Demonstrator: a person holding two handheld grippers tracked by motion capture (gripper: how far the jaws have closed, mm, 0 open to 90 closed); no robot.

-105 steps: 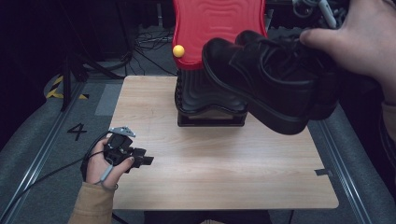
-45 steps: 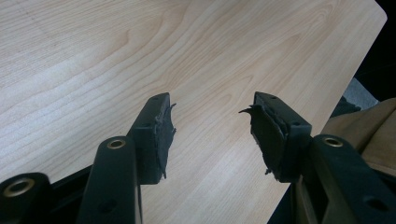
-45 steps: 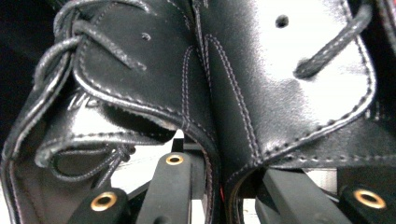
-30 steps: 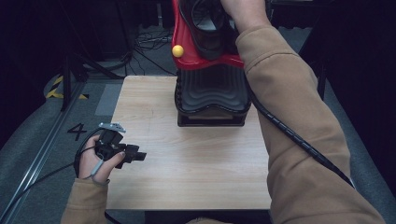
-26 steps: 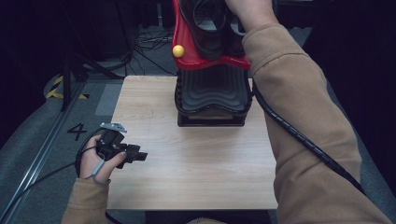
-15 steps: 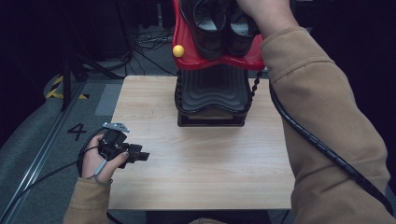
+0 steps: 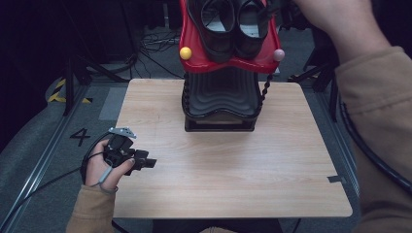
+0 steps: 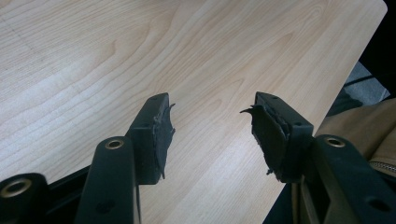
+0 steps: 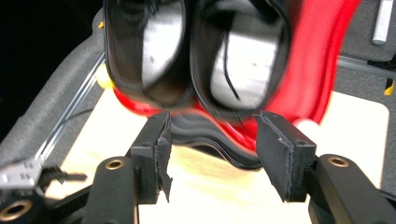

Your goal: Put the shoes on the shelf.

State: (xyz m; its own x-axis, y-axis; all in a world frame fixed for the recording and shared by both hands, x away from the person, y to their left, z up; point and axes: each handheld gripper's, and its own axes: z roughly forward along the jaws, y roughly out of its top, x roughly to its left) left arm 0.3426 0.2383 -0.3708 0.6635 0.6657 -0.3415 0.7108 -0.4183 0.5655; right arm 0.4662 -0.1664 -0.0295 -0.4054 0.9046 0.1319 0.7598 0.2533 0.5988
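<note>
Right gripper (image 9: 210, 149), jaws just opened and empty: the black leather shoes (image 7: 235, 24) could be knocked off the red tray (image 7: 194, 41).

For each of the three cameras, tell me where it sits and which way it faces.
High view: above the near side, facing forward and down on the light wooden table; both forearms and the left gripper show.
Left gripper view: rides the left gripper, facing bare tabletop between open jaws.
Right gripper view: rides the right gripper, facing the pair of black leather shoes on the red moulded tray.
The high and right gripper views share those shoes.
</note>
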